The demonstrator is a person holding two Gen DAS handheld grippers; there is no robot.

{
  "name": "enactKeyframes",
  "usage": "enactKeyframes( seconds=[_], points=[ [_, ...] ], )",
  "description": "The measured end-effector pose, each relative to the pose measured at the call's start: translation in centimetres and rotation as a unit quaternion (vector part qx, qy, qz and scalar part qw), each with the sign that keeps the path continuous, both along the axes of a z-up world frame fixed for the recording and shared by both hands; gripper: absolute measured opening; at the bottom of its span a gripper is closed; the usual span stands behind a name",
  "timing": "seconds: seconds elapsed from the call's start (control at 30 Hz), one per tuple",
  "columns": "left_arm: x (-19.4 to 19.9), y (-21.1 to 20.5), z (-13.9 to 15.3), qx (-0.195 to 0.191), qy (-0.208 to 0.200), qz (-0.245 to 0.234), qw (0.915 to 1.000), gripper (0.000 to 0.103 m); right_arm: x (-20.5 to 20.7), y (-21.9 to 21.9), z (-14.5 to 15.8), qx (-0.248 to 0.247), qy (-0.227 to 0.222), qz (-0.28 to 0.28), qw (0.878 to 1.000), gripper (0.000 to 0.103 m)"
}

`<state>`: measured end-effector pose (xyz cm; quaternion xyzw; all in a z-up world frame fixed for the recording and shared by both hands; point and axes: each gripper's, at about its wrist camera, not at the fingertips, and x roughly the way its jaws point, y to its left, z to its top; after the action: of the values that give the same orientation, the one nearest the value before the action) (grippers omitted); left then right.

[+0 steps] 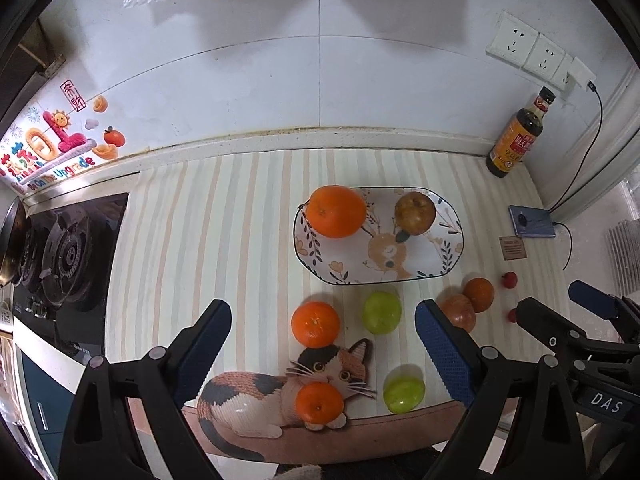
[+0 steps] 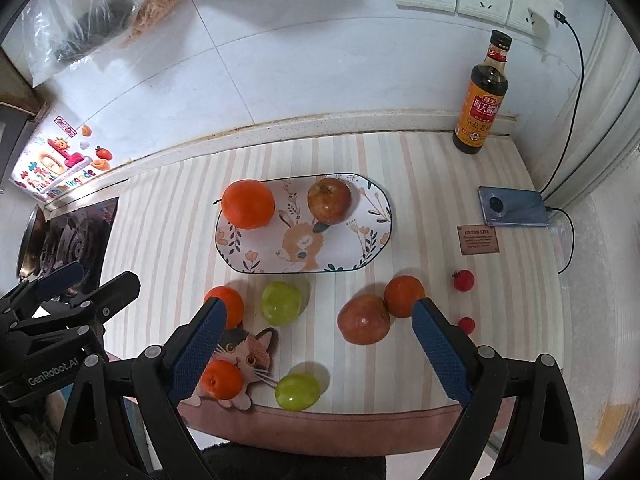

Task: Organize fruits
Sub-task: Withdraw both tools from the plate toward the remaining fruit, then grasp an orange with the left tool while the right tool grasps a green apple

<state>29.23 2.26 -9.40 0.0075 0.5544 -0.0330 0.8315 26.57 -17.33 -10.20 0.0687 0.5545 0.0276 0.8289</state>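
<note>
In the left wrist view, the left hand-held gripper (image 1: 323,342) hung above the striped worktop (image 1: 248,240) with its jaws spread wide and nothing between them. Beyond it lay the oval plate (image 1: 432,256), carrying a large orange (image 1: 336,211) at its left end and a brownish apple (image 1: 415,208) at its right end, the two apart. In front of the plate, off it, sat a small orange (image 1: 315,324) and a green fruit (image 1: 381,312) just beside each other. Nearer the front edge, another small orange (image 1: 319,403) rested on a cat-shaped mat (image 1: 256,396), with a second green fruit (image 1: 404,394) to its right. A red apple (image 1: 460,312) touched a dark orange (image 1: 479,294), partly behind the gripper's right finger. A sauce bottle (image 1: 516,140) stood upright by the wall.

In the right wrist view, the right hand-held gripper (image 2: 318,340) was likewise wide open and empty above the worktop's front part. The red apple (image 2: 363,319) and dark orange (image 2: 403,295) lay touching between its fingers' line of sight, on the worktop. Two small red fruits (image 2: 464,280) lay to their right, near a phone (image 2: 514,206) on a cable. The plate (image 2: 348,248) held the same large orange (image 2: 248,204) and brownish apple (image 2: 329,200).
</note>
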Motion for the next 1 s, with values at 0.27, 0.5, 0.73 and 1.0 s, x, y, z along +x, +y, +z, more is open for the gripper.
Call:
enactKeyframes(
  seconds=[0.27,0.5,0.73,1.0],
  points=[
    [-0.1,1.1,-1.9,-0.020,0.018,0.012,0.9996,0.097,-0.2,-1.2,-1.5,0.025,0.009,-0.010,1.000,0.096],
    [1.1,2.9,-7.8,-0.009,0.084,0.051,0.9951,0.097,1.2,-2.6,-7.6,0.056,0.070,-0.020,0.996,0.096],
    [3.4,2.6,-15.5,0.006,0.167,0.059,0.9842,0.097,3.2,-0.9,-13.6,0.135,0.120,-0.011,0.983,0.092],
    [5.1,1.2,-21.3,-0.012,0.206,0.024,0.9782,0.069,5.9,1.3,-17.6,0.135,0.148,-0.001,0.980,0.081]
  ],
)
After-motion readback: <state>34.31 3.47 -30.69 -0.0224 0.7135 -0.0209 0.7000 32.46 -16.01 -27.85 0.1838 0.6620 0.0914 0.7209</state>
